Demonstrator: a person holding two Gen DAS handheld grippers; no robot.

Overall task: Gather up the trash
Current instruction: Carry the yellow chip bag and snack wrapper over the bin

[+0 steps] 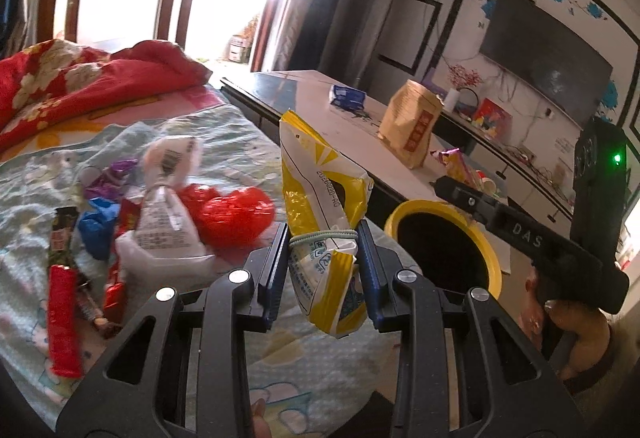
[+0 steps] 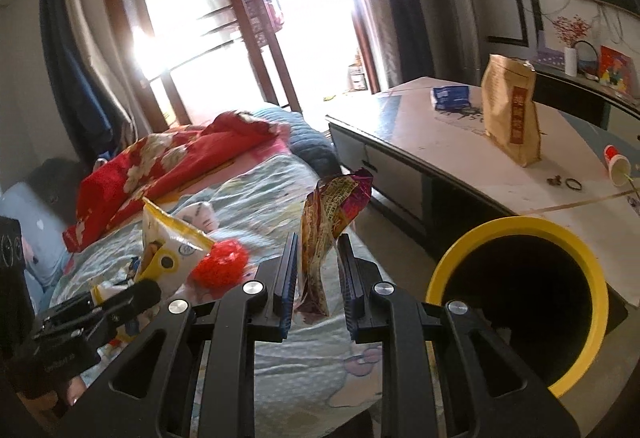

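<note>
Left hand-held gripper [image 1: 323,242] pinches yellow wrapper [image 1: 320,174]; right hand-held gripper [image 2: 317,270] pinches purple wrapper [image 2: 328,214]. We judge neither binned yet; yellow bin [image 2: 444,274] near, more wrappers [image 1: 100,222] left on bed [image 1: 224,142].

Two grippers [image 1: 322,258] [image 2: 316,278]; one yellow bin [image 2: 516,302]; one brown bag [image 2: 510,110].

Yellow-and-white wrapper [image 1: 324,206], yellow-rimmed bin [image 2: 520,302], red floral quilt [image 1: 80,78], possibly cartoon-print bedsheet [image 1: 224,142]

The yellow bin [image 2: 516,302] interior is black, contents unseen; the red wrapper [image 1: 64,322] print is blurred; 1 small dark ring [image 2: 573,184], perhaps a hair tie.
</note>
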